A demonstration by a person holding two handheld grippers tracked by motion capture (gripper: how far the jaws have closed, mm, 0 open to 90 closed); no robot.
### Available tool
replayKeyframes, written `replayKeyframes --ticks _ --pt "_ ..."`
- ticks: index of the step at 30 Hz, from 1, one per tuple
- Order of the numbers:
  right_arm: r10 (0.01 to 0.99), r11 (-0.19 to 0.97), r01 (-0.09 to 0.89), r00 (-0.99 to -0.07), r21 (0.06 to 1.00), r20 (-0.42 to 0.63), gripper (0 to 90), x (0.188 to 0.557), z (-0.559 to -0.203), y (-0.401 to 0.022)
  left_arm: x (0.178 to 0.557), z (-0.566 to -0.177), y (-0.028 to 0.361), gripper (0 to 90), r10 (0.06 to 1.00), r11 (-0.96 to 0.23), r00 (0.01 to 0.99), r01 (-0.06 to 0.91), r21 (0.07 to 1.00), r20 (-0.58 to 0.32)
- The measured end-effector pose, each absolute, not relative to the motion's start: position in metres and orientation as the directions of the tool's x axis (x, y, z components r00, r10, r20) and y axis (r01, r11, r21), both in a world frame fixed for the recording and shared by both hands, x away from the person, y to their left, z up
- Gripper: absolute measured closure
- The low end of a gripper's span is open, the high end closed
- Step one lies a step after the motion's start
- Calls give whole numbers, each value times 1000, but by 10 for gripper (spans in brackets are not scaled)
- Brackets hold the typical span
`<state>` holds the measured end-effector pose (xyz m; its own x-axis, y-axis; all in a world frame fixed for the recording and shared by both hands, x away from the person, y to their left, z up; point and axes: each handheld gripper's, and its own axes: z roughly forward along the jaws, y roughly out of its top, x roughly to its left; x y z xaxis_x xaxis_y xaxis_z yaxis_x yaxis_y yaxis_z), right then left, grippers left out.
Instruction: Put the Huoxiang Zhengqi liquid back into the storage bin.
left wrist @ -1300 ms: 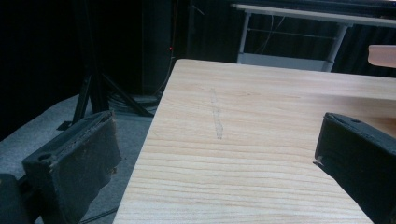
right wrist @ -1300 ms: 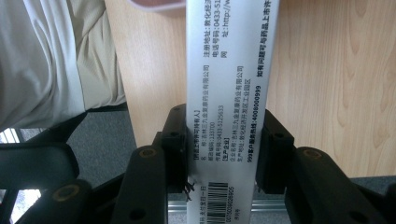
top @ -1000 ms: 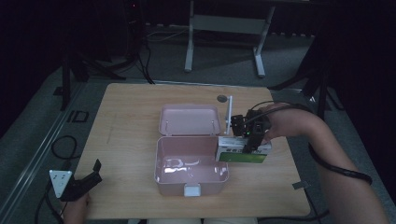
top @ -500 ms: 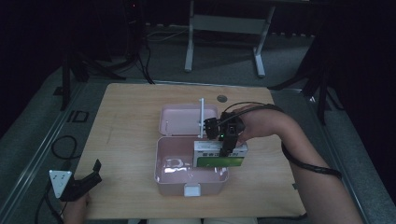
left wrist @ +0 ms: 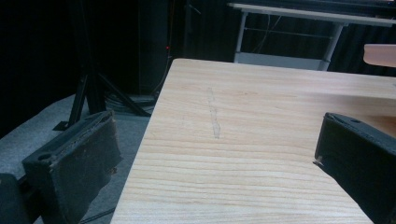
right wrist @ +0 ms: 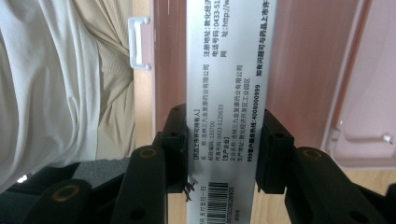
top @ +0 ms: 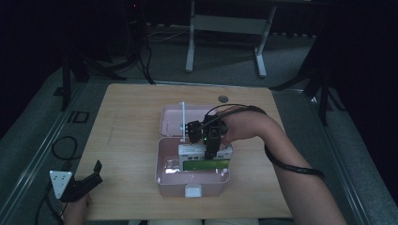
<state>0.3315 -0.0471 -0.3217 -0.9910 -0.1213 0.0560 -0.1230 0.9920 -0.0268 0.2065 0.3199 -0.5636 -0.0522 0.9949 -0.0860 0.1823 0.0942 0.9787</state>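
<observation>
One box: white medicine box [top: 204, 151], squeezed in the right gripper [top: 210, 151]
Place: over the open pink case [top: 164, 154]
Left: let go inside
Left gripper [top: 89, 180]: jaws apart, holding nothing

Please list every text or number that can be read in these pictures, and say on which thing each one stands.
On the medicine box held in the right gripper:
"133700"
"0433-5125633"
"4008009999"
"0433-51", cut off at the picture's edge
"http://w", cut off
The Chinese lines and the digits under the barcode are too small to read surely.
In the high view the box's green face is too blurred.
</observation>
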Motion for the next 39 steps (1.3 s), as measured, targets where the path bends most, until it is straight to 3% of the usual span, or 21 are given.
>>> replayKeyframes --ticks 24,39 --pt "-127 990 -134 -984 -50 125 618 335 -402 -39 207 -564 320 4 995 93 -51 184 979 -85" --pt "-124 989 -133 -984 -66 126 618 334 -435 -40 207 -564 320 4 995 92 -50 185 978 -84"
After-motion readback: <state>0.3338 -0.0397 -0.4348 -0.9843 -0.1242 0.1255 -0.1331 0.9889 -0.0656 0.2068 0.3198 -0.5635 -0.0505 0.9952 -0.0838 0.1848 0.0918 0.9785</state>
